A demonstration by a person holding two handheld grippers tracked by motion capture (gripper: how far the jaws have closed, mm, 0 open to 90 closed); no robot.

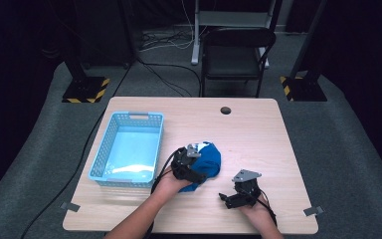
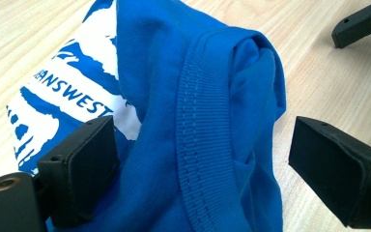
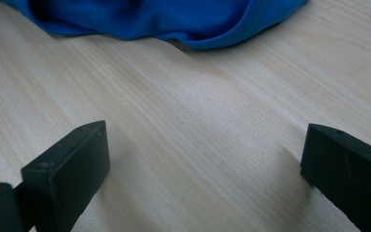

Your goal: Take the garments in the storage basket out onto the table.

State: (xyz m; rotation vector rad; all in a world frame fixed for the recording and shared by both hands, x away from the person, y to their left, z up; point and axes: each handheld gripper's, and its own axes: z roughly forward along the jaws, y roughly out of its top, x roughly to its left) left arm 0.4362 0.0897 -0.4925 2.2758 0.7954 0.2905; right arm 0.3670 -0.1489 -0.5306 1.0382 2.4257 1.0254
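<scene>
Nearest the person, the right gripper rests low on the pale wooden table, jaws spread wide over bare wood, nothing between them. Just beyond and to the left, the left gripper sits at the bundled blue cotton T-shirt with white printed lettering; jaws spread, one pad touching the fabric's side, the other clear of it, so no pinch. The shirt lies mid-table, near the light blue perforated plastic basket, which stands at the table's left with nothing in it. Farther back, a black chair on the grey floor. Risk: closing on just the ribbed collar fold would likely unravel the bundle on lifting, dragging loose cloth across the table or snagging on the basket rim.
</scene>
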